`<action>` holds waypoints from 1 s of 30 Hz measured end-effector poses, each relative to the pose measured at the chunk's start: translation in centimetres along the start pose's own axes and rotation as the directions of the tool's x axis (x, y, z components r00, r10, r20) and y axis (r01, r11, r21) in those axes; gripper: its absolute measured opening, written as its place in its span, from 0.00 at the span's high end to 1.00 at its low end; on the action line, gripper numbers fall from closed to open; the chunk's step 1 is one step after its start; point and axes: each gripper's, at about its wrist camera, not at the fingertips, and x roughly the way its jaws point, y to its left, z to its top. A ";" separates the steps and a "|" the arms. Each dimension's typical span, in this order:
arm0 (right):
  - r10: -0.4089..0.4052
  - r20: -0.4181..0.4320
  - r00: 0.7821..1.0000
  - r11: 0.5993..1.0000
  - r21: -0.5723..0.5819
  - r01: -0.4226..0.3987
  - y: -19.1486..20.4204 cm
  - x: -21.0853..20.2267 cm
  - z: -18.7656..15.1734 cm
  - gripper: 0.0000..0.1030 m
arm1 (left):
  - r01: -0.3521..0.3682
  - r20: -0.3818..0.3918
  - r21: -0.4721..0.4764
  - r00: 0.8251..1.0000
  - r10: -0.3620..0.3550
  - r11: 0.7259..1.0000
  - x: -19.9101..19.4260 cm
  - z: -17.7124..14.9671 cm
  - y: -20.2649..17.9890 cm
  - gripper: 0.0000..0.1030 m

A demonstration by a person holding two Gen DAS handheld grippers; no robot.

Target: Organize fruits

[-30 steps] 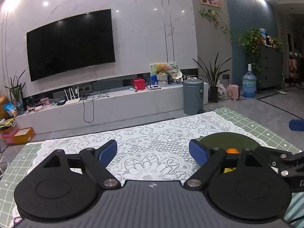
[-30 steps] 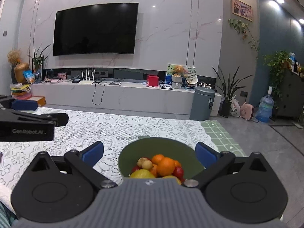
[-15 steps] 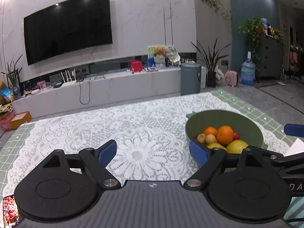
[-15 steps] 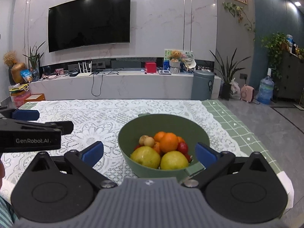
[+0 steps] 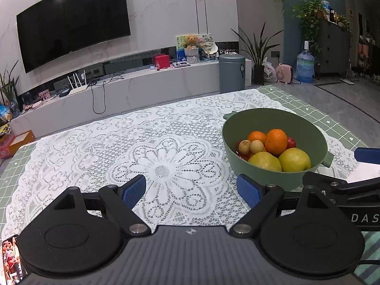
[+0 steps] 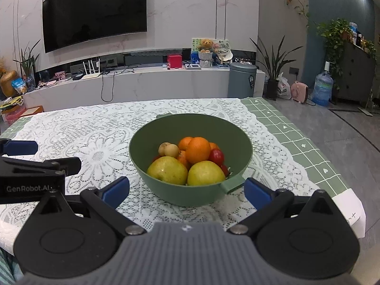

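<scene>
A green bowl (image 6: 142, 140) (image 5: 315, 128) stands on the white lace cloth (image 5: 163, 142) and holds a heap of fruit. In it lie two yellow-green apples (image 6: 167, 169) (image 5: 294, 160), an orange (image 6: 197, 150) (image 5: 276, 141), small red fruits (image 6: 216, 156) and pale brown ones (image 6: 168, 149). My right gripper (image 6: 186, 191) hovers open just in front of the bowl, its blue pads apart on either side of the near wall. My left gripper (image 5: 191, 190) is open over bare lace, left of the bowl. Both hold nothing.
The lace lies over a green checked tablecloth (image 6: 306, 142) whose right edge drops to the grey floor. A white paper note (image 6: 353, 211) sits at the near right corner. A phone (image 5: 10, 261) lies at the near left. The TV wall stands far behind.
Both grippers have risen and tilted down towards the table, so the bowl and its fruit now show fully. Both stay open.
</scene>
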 end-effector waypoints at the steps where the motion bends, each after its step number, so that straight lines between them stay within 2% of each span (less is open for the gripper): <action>1: 0.000 0.002 1.000 1.000 -0.003 0.000 0.0 0.0 0.0 0.04 | 0.000 0.001 0.000 1.000 0.000 1.000 0.0 0.0 0.0 0.02; 30: 0.000 0.006 1.000 1.000 -0.028 0.000 0.6 -0.3 0.0 0.04 | -0.016 -0.015 -0.025 1.000 0.016 1.000 -0.2 0.1 0.8 0.02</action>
